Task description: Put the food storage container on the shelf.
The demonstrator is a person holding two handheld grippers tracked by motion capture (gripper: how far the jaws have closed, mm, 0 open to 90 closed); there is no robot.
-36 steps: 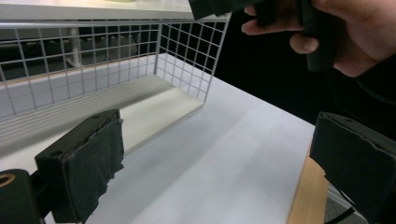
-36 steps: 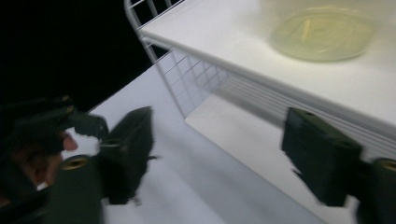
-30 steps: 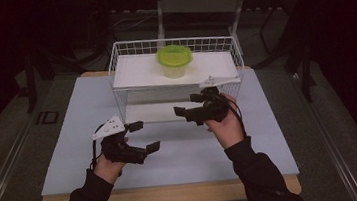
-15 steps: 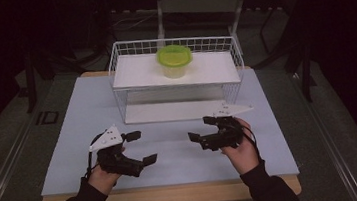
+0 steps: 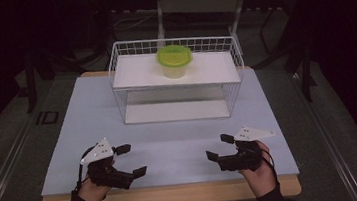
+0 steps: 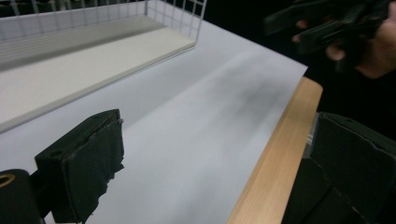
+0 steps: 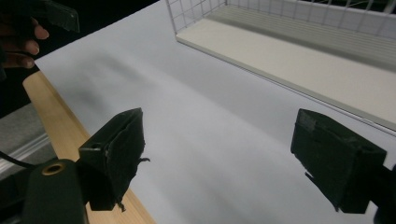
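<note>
Hand-held gripper jaws gape wide on both sides: the left hand-held gripper (image 5: 131, 161) and the right hand-held gripper (image 5: 220, 146) hover empty over the table's (image 5: 171, 141) near edge. Far off, a clear tub with a lime-green lid (image 5: 174, 60) stands on the wire rack's (image 5: 176, 78) white top shelf.

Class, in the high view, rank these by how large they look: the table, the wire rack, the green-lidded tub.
1. table
2. wire rack
3. green-lidded tub, plainly smallest, though farthest from the camera.
</note>
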